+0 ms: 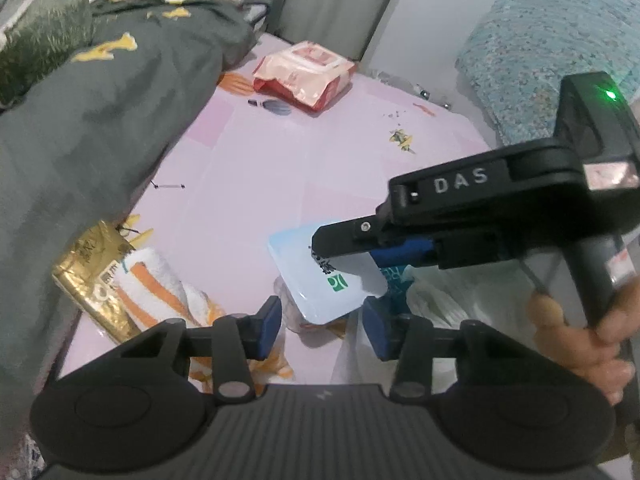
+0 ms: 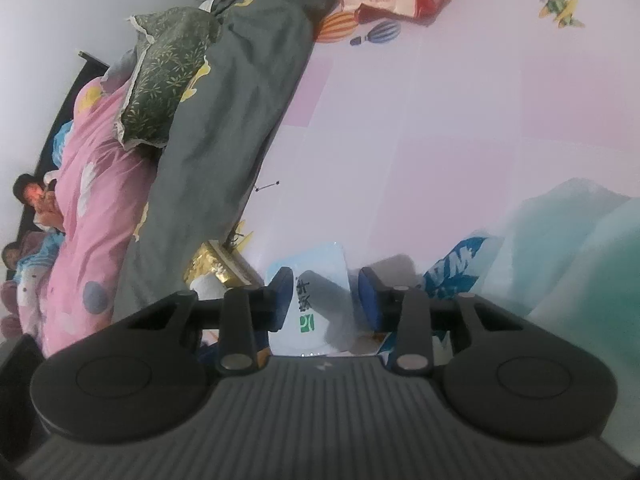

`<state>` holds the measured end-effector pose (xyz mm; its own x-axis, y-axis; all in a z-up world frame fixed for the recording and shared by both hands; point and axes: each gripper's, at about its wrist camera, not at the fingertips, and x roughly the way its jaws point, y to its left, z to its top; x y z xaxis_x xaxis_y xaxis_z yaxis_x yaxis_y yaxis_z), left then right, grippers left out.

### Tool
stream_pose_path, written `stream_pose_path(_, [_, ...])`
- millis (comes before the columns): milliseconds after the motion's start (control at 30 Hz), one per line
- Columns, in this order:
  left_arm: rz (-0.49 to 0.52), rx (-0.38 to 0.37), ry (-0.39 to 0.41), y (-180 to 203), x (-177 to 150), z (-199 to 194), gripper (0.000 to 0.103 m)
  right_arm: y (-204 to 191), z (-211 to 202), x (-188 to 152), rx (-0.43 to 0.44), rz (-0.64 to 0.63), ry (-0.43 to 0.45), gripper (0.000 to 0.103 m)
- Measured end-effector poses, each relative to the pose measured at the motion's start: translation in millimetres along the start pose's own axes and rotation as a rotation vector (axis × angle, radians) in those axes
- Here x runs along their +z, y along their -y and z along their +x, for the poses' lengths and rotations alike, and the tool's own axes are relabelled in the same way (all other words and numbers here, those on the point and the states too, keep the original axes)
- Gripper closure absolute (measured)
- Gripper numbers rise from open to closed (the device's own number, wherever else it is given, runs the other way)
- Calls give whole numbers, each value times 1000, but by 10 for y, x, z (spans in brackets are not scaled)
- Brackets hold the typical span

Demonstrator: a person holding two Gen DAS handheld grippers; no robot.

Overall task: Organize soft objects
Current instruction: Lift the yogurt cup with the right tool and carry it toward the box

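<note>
In the left wrist view, the pale blue packet (image 1: pixel 320 276) was seen near the bed's (image 1: pixel 248 184) front edge between the parted left tool (image 1: pixel 322 328), clamped by the right tool (image 1: pixel 320 250), with sorting judged barely begun.

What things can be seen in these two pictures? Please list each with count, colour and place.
flat light-blue plastic pack: one, pale blue, near bed edge, between both tongs
red-and-white soft tissue pack: one, far end of sheet
crinkled gold foil packet: one, gold, beside grey quilt
rolled white-and-orange towel: one, against foil packet
grey quilt with yellow print: one, along pink sheet
pink bed sheet: one, underneath
left tongs: black, blue pads
right tongs: black, blue pads
hand: one, gripping handle
</note>
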<state>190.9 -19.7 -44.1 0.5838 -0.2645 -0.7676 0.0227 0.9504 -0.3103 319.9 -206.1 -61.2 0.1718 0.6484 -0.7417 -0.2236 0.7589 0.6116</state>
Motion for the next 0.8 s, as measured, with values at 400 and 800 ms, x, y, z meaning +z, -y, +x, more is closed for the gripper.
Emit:
stream_pose_path(400, [28, 19, 20, 92, 51, -13, 60, 71, 1, 18, 47, 19, 0, 83])
stream_pose_path(800, [169, -6, 148, 499, 57, -572, 61, -66, -560, -101, 108, -4, 102, 83])
